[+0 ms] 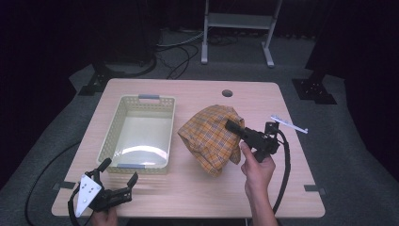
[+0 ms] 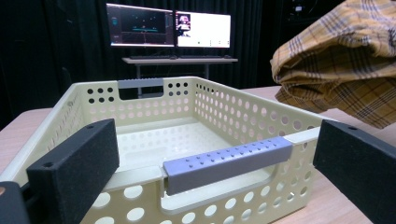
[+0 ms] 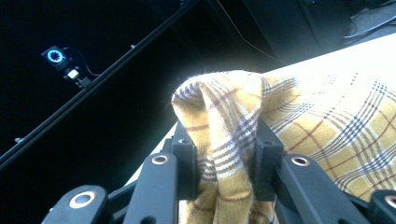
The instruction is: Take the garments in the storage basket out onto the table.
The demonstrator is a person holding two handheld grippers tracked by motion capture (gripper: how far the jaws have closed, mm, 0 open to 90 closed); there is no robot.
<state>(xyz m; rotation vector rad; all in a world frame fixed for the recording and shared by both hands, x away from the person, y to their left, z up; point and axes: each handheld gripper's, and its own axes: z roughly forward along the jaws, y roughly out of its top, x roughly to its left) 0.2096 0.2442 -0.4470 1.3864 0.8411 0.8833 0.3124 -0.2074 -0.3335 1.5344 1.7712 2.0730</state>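
Right gripper: held off the table by the right hand, pointing up-left in the high view; its 2 jaws are clamped on a bunched fold of cloth.
Plaid cloth: yellow, hanging from the right gripper (over the table, right of the basket).
Left gripper: near the table's front-left corner, jaws spread wide with nothing between them, aimed at the basket.

Woven plaid cloth, glossy perforated plastic basket, matt wood-grain table.
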